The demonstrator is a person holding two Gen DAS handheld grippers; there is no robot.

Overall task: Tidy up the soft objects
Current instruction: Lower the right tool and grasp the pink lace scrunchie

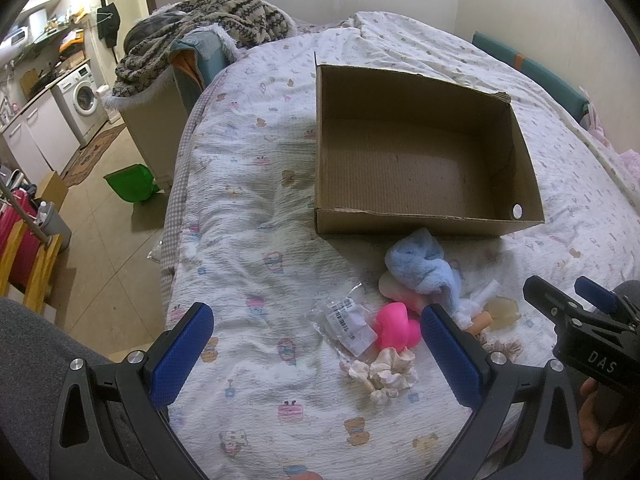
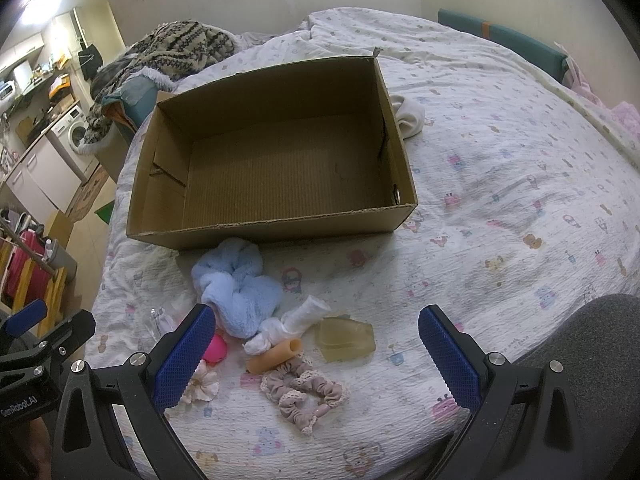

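An open, empty cardboard box (image 1: 424,224) (image 2: 276,230) sits on the bed. In front of it lies a pile of soft things: a light blue fluffy cloth (image 1: 420,264) (image 2: 236,288), a pink squishy toy (image 1: 394,330) (image 2: 216,350), a cream scrunchie (image 1: 384,372) (image 2: 202,386), a beige lace scrunchie (image 2: 304,390), a tan tube (image 2: 274,356), a translucent yellowish piece (image 2: 346,338) and a clear packet (image 1: 348,322). My left gripper (image 1: 316,344) is open above the bed, near the pile's left. My right gripper (image 2: 316,346) is open above the pile; it also shows in the left wrist view (image 1: 568,292).
The bed has a white printed quilt (image 1: 256,240) (image 2: 500,200). A white cloth (image 2: 408,114) lies behind the box's right corner. A patterned blanket (image 1: 200,28) is heaped at the far left. The floor with a green bin (image 1: 130,182) lies beyond the bed's left edge.
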